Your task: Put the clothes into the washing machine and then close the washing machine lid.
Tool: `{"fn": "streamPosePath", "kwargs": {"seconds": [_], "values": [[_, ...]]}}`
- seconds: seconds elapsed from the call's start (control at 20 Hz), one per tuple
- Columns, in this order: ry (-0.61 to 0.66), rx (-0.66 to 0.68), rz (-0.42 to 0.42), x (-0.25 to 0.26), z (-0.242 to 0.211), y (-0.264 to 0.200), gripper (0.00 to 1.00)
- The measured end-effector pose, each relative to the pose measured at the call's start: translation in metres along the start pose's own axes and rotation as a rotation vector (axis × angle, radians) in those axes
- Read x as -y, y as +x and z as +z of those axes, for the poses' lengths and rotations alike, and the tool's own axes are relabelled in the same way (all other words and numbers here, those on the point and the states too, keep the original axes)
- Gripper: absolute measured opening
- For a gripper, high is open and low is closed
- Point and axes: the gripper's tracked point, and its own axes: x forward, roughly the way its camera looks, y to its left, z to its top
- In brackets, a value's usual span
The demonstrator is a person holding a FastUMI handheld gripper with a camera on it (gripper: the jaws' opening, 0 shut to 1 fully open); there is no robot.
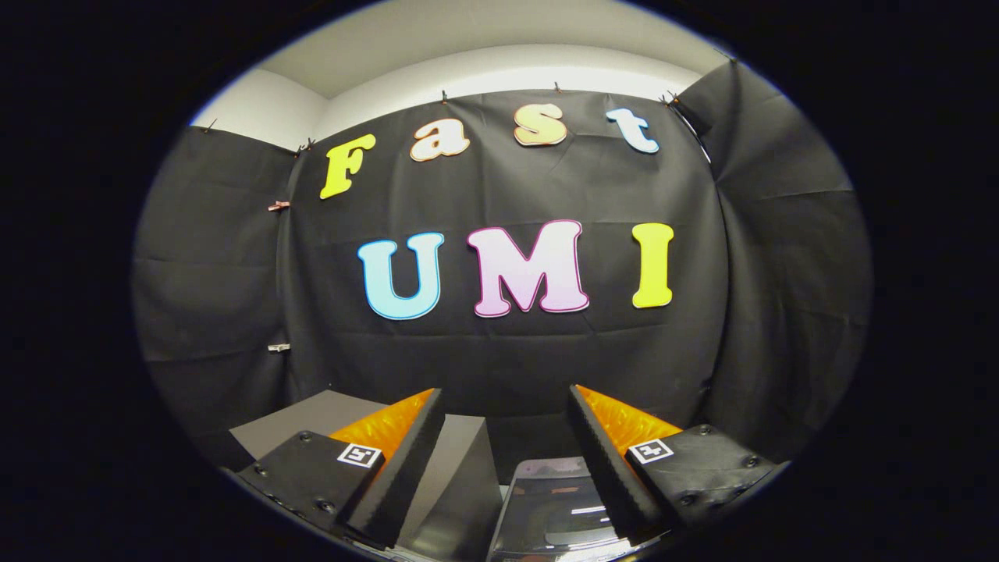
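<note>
My gripper point(506, 394) is held level and faces the black cloth wall. It is open, its fingers far apart with nothing between them. Low down between the fingers, close to the right finger, lies a glossy dark panel with a pale rim point(556, 507). It looks like the washing machine's lid, though I cannot tell whether it is raised or lowered. A grey box-like body point(459, 468) stands just left of this panel, partly hidden by the left finger.
A flat grey surface point(312, 417) stretches beyond the left finger towards the wall. Black cloth point(507, 359) closes the booth ahead and on both sides. Above it is a white wall point(499, 66).
</note>
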Motion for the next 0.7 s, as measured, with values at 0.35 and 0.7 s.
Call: {"fn": "streamPosePath", "kwargs": {"seconds": [0.35,0.7], "values": [[-0.012,-0.008,-0.001,-0.026,-0.005,-0.021,0.99],[-0.033,-0.016,0.019,-0.04,0.002,-0.027,0.99]]}}
